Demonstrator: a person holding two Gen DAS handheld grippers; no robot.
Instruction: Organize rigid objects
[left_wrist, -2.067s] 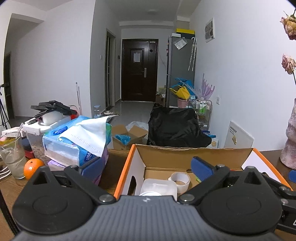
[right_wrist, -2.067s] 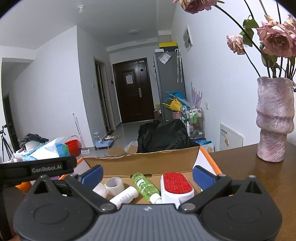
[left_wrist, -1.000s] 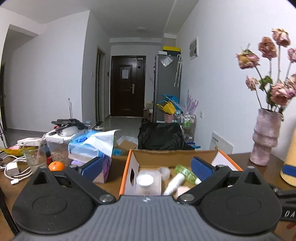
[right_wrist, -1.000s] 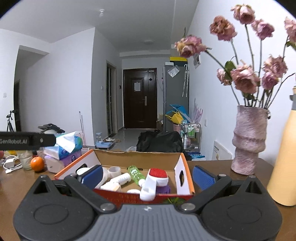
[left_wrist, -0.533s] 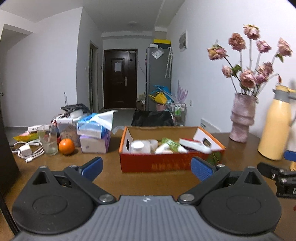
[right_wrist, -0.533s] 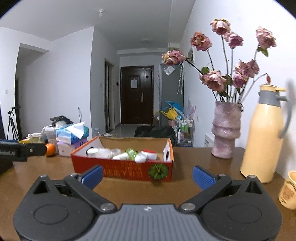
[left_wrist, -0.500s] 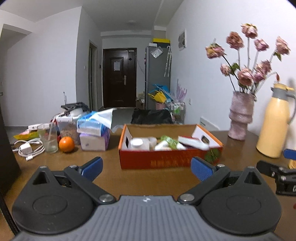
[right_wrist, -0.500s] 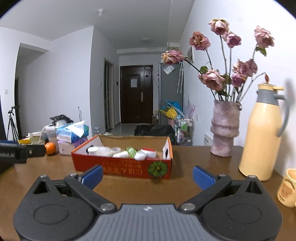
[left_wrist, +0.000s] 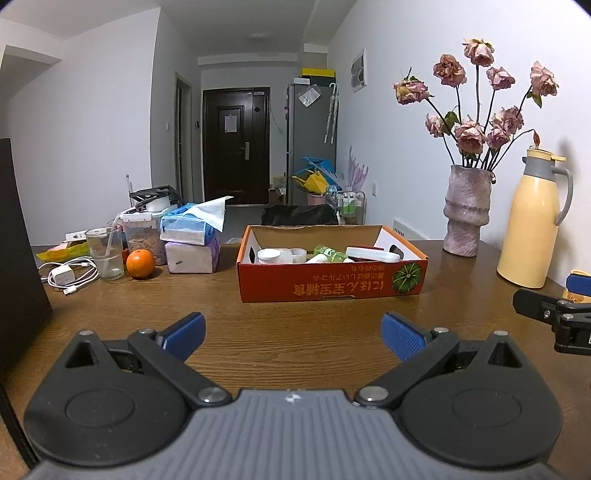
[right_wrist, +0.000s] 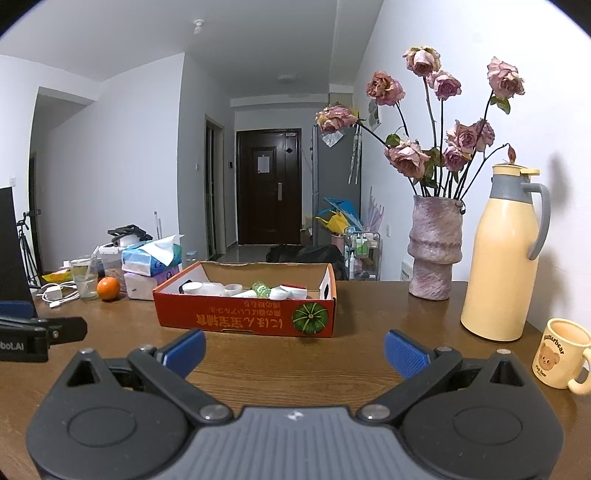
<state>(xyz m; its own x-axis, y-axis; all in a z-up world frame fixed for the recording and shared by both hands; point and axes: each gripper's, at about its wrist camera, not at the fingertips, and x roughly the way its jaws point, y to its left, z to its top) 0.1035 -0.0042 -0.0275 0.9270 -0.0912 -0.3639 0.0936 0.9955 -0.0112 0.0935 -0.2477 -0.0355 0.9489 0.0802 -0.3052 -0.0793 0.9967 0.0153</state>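
An open orange cardboard box stands on the wooden table. It holds white jars, a tape roll, a green bottle and a red-and-white brush. My left gripper hovers open and empty over the table, well short of the box. My right gripper is likewise open and empty, near the box's right front corner. Each gripper's body shows at the edge of the other's view.
Left of the box stand tissue packs, an orange, a glass and a charger cable. A dark panel rises at far left. At right are a flower vase, a yellow thermos and a bear mug.
Both grippers have pulled back from the box, which was filling the views and now sits farther off. The jaws stay open.
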